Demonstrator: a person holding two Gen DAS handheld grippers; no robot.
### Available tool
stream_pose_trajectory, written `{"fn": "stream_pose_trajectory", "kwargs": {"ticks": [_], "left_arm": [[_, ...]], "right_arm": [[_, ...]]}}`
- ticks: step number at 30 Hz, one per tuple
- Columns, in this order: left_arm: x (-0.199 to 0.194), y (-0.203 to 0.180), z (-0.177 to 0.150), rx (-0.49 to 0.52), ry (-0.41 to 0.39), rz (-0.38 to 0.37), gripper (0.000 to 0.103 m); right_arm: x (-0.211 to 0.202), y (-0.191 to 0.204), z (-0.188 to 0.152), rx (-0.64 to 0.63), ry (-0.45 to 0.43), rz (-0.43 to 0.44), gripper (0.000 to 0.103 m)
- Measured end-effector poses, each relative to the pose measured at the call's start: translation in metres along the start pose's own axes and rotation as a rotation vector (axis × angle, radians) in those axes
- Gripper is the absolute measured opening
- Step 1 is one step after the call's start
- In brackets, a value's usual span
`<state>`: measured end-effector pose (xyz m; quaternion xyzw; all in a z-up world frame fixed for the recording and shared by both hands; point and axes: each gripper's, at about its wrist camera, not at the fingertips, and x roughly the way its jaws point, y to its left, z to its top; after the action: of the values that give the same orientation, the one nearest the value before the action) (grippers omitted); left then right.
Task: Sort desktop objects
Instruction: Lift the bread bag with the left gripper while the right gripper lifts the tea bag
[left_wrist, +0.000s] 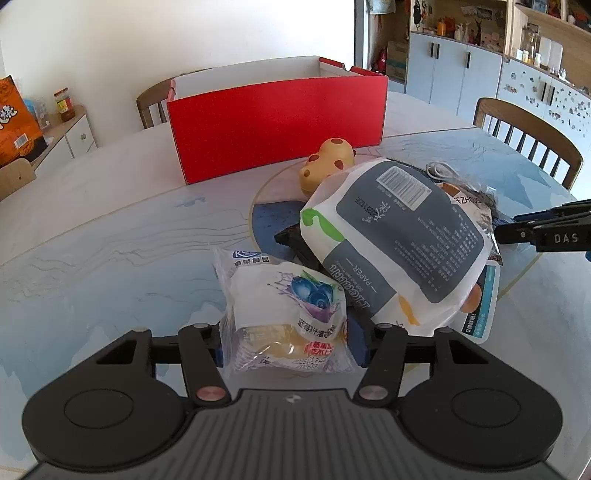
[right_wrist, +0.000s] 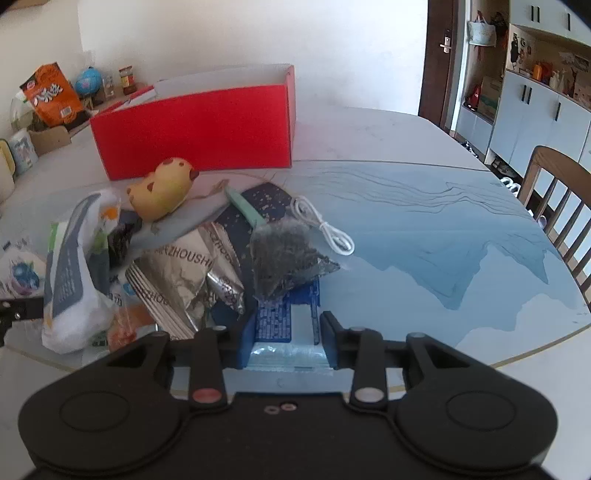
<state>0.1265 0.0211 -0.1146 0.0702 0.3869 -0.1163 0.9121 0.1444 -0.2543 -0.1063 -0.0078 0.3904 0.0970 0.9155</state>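
Left gripper clenched on a blueberry cake packet, blue pads pressed against both sides of the clear wrapper, the packet at the near edge of the pile on the table. Right gripper grasping a blue sachet, pads tight against its two edges, the sachet lying flat at the table's near rim and running forward under a grey mesh pouch. Just behind the packet and leaning over it, a white tissue pack with a grey label and barcode, tilted on top of darker things. Behind that, a yellow spotted toy lying on its side, close to the red box. Box standing open-topped at the far side of the table, white inside, well apart from both grippers. In the right view, a crumpled silver bag between tissue pack and pouch, a mint-green handle slanting over a dark speckled card, and a coiled white cable touching the pouch's far right side. Orange-printed sachet partly hidden under the tissue pack. Wooden chair beyond the table on the right, cupboards behind it.
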Motion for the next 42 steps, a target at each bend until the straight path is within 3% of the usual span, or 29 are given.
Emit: {"fn": "stream_pose_trajectory", "kwargs": {"ticks": [15, 22, 34, 38, 42], "left_arm": [[-0.005, 0.004, 0.001, -0.038, 0.015, -0.016, 0.056], [-0.002, 0.004, 0.001, -0.04, 0.018, -0.021, 0.056], [0.003, 0.011, 0.003, -0.041, 0.02, -0.043, 0.056], [0.004, 0.013, 0.003, -0.047, 0.02, -0.052, 0.056], [0.006, 0.014, 0.005, -0.051, 0.022, -0.059, 0.056]], "right_arm": [[-0.01, 0.005, 0.001, -0.043, 0.04, 0.008, 0.04], [-0.015, -0.006, 0.005, -0.017, 0.002, 0.005, 0.058], [0.006, -0.005, 0.026, -0.017, -0.034, 0.026, 0.071], [0.015, -0.004, 0.027, -0.014, -0.026, 0.027, 0.071], [0.021, -0.005, 0.026, -0.007, -0.009, 0.026, 0.061]]}}
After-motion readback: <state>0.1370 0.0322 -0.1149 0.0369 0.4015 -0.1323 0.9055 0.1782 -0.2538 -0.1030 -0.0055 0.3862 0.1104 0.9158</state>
